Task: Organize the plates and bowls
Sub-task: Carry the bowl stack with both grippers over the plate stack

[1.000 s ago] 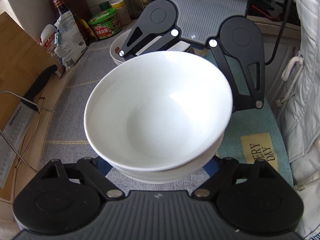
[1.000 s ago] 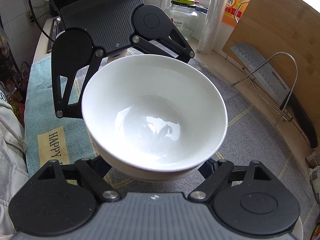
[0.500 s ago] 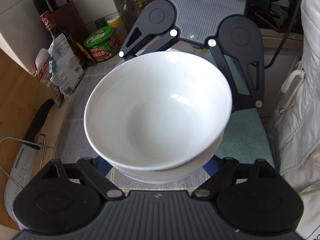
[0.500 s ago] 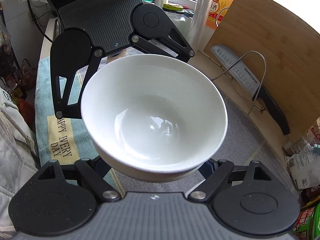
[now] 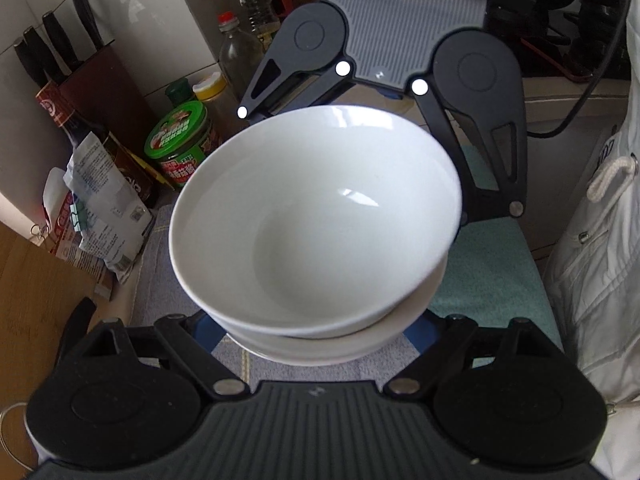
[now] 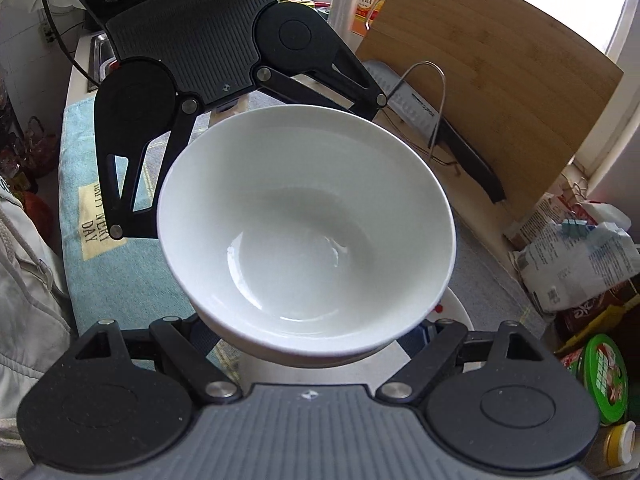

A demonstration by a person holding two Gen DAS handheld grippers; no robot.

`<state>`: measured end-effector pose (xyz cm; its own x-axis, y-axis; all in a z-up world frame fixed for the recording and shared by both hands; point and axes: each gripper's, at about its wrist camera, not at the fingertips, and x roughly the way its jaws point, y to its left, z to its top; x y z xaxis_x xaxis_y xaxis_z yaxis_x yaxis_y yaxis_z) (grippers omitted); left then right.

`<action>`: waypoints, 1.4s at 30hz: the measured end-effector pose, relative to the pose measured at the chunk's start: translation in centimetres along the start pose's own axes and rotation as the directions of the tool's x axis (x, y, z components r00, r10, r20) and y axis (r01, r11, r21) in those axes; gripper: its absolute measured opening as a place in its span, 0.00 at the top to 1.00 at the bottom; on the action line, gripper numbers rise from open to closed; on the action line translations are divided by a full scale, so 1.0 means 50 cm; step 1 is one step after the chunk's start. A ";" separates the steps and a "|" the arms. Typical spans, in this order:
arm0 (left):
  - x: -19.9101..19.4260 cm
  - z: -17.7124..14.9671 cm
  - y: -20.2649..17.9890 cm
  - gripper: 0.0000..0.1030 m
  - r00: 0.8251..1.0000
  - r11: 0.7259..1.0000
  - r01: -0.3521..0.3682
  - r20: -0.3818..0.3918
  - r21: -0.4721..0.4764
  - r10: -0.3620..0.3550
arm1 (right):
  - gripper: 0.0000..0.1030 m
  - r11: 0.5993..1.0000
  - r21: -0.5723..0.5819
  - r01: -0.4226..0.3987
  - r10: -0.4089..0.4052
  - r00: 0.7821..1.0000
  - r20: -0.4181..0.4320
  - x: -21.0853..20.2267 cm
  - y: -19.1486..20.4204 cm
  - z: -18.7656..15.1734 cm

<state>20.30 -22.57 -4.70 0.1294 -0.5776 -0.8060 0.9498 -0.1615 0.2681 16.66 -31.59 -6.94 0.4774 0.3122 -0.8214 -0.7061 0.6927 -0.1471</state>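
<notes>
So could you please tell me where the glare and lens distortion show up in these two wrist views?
Left wrist view: bright highlights on the white bowl and on the pins of the right gripper facing it; the edges bend strongly, as at the knife block. Right wrist view: the window is blown out, and the cutting board curves with the fisheye.

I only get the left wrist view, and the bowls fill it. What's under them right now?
Observer: The right wrist view shows a white plate beneath the bowls, peeking out on the green-jar side.
Operator: Any blade nearby?
Observer: Yes, a knife stands propped in a wire rack, off to the side and clear of the bowls.
Operator: And on the other side?
Observer: The teal towel has a yellow label with printed words.
</notes>
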 end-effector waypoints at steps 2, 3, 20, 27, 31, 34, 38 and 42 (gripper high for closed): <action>0.017 0.009 0.007 0.14 1.000 1.000 0.003 -0.003 0.003 -0.003 | 0.12 1.000 0.008 0.001 -0.001 1.000 -0.006 0.001 -0.016 -0.013; 0.027 0.012 0.010 0.14 1.000 1.000 0.005 -0.006 0.004 -0.005 | 0.12 1.000 0.012 0.001 -0.001 1.000 -0.009 0.003 -0.023 -0.019; 0.117 0.019 0.043 0.14 1.000 1.000 0.022 -0.020 0.005 -0.022 | 0.13 0.999 0.048 0.005 -0.002 0.999 -0.053 0.047 -0.092 -0.061; 0.131 0.010 0.047 0.14 0.999 0.999 0.033 -0.017 -0.011 -0.033 | 0.13 0.999 0.052 -0.001 0.005 0.997 -0.072 0.057 -0.098 -0.062; 0.138 0.007 0.048 0.14 0.999 0.999 0.040 -0.013 -0.020 -0.040 | 0.13 0.999 0.046 -0.002 0.006 0.996 -0.086 0.058 -0.097 -0.064; 0.139 0.007 0.048 0.14 0.999 0.999 0.038 -0.012 -0.017 -0.038 | 0.13 0.999 0.051 -0.002 0.007 0.996 -0.089 0.059 -0.101 -0.065; 0.142 0.006 0.048 0.14 0.999 0.999 0.041 -0.014 -0.017 -0.041 | 0.13 0.998 0.057 -0.008 0.014 0.995 -0.095 0.065 -0.106 -0.066; 0.146 0.003 0.049 0.14 0.999 0.998 0.049 -0.016 -0.024 -0.050 | 0.13 0.998 0.057 -0.015 0.020 0.995 -0.099 0.068 -0.107 -0.067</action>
<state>23.54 -27.31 -9.81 0.0866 -0.5560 -0.8266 0.9616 -0.1702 0.2153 20.28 -36.41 -10.79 0.4092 0.2603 -0.8745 -0.6821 0.7238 -0.1037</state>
